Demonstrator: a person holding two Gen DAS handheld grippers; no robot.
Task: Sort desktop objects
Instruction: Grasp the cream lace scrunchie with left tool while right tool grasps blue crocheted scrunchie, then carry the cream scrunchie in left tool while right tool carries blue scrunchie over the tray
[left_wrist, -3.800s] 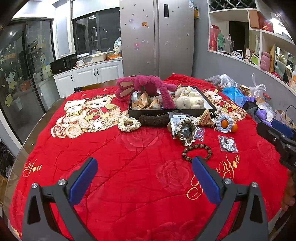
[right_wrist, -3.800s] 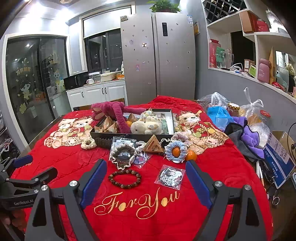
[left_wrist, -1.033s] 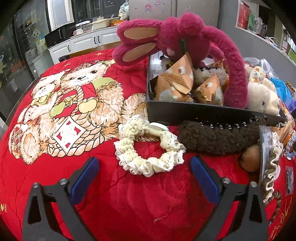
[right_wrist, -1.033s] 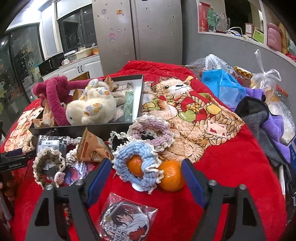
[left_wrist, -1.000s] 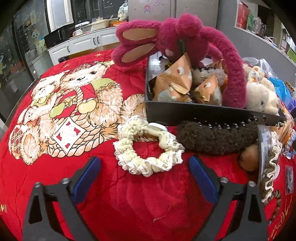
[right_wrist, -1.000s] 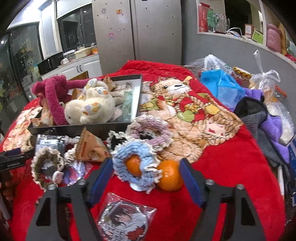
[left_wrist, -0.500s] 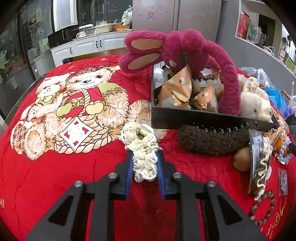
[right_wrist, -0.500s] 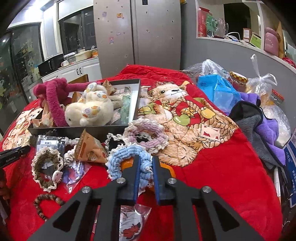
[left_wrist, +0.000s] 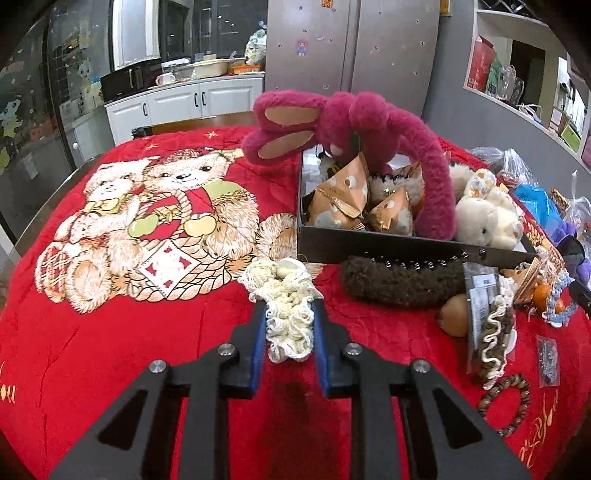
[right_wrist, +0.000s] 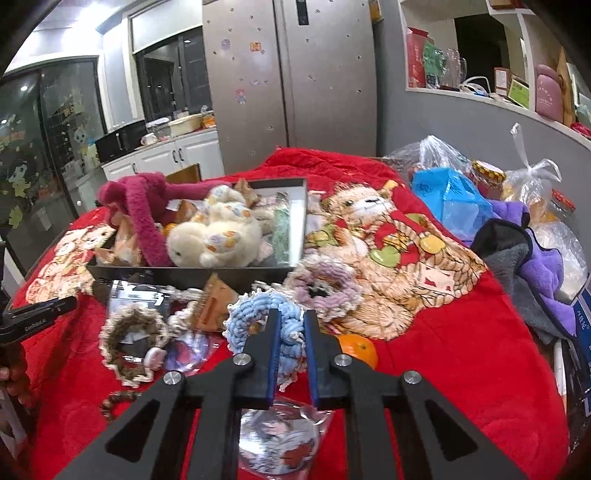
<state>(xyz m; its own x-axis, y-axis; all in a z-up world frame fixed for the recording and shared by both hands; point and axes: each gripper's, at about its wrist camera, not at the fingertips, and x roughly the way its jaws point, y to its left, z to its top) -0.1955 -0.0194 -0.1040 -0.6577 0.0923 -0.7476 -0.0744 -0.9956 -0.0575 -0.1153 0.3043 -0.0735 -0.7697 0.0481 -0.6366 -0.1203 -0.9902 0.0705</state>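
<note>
In the left wrist view my left gripper (left_wrist: 288, 306) is shut on a cream lace scrunchie (left_wrist: 286, 314), bunched between the blue pads just above the red quilt. Behind it stands the black tray (left_wrist: 369, 245) with a magenta plush (left_wrist: 354, 122), orange packets and a cream plush. In the right wrist view my right gripper (right_wrist: 290, 317) is shut on a light blue scrunchie (right_wrist: 258, 310), lifted a little in front of a mauve scrunchie (right_wrist: 328, 284). An orange (right_wrist: 357, 349) lies just right of the fingers.
A brown fuzzy hair clip (left_wrist: 399, 280) lies against the tray's front wall. A brown-trimmed scrunchie (right_wrist: 129, 343), bead bracelet (left_wrist: 506, 402), badge packet (right_wrist: 277, 439) and a triangular packet (right_wrist: 214, 299) litter the quilt. Plastic bags (right_wrist: 450, 192) and purple cloths (right_wrist: 543, 273) crowd the right edge.
Both grippers went from wide open to shut: the left one on the cream scrunchie, the right one on the blue scrunchie. Each has since risen a little with its scrunchie.
</note>
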